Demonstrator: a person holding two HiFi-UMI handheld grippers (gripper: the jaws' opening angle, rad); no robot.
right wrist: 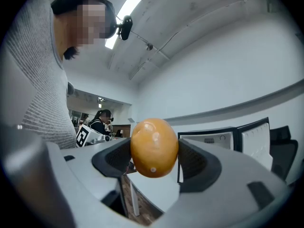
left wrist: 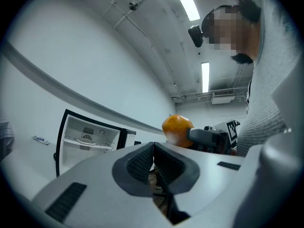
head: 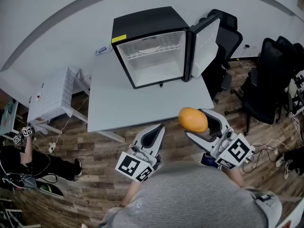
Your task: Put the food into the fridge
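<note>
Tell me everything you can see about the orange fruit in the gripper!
The orange fruit is egg-shaped, smooth and glossy, orange-yellow, with a small pale dot low on its skin. The jaws of the right gripper pinch it from both sides, holding it in the air near the table, short of the open fridge. Nothing else touches it.

Right gripper (right wrist: 154, 158) clamped on smooth round orange fruit (right wrist: 154, 147), open black mini fridge (right wrist: 223, 139) beyond, grey table edge below
</note>
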